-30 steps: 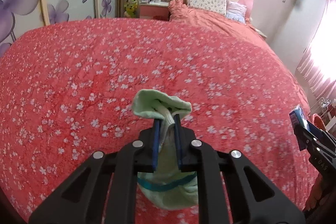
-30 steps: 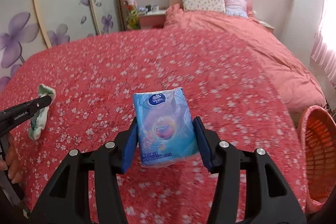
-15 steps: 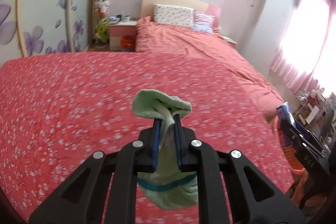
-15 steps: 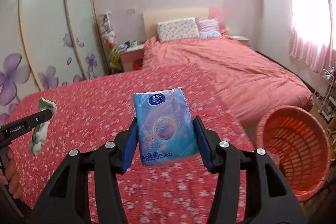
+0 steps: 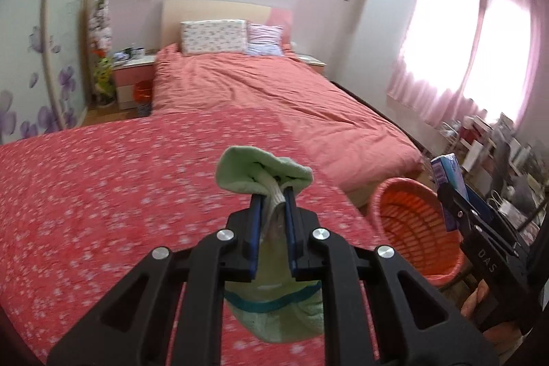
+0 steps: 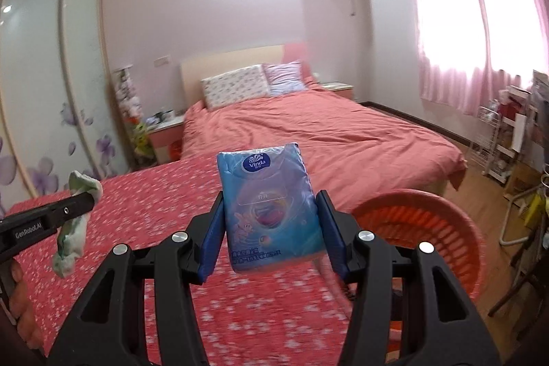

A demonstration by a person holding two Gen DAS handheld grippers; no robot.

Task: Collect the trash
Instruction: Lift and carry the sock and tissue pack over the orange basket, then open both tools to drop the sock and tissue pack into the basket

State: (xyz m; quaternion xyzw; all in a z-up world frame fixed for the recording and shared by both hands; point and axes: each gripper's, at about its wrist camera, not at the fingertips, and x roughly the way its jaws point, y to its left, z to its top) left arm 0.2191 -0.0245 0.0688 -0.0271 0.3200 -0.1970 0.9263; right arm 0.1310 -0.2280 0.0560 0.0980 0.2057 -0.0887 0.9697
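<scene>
My left gripper (image 5: 271, 194) is shut on a pale green sock (image 5: 262, 172) with a teal stripe, held above the red flowered bedspread (image 5: 103, 194); the sock also shows in the right wrist view (image 6: 73, 228). My right gripper (image 6: 271, 194) is shut on a blue Vinda tissue pack (image 6: 271, 204), which also shows at the right edge of the left wrist view (image 5: 447, 174). An orange plastic basket (image 5: 411, 222) stands on the floor beside the bed's right edge, below and right of both grippers; it also shows in the right wrist view (image 6: 429, 228).
A second bed with a plain red quilt (image 5: 274, 91) and pillows (image 5: 214, 35) lies beyond. A nightstand (image 5: 132, 81) is at the back left. Shelves and clutter (image 6: 507, 139) stand by the pink-curtained window at the right.
Both grippers have swung right and risen with their loads. The orange basket has come into view and now lies close beside both grippers.
</scene>
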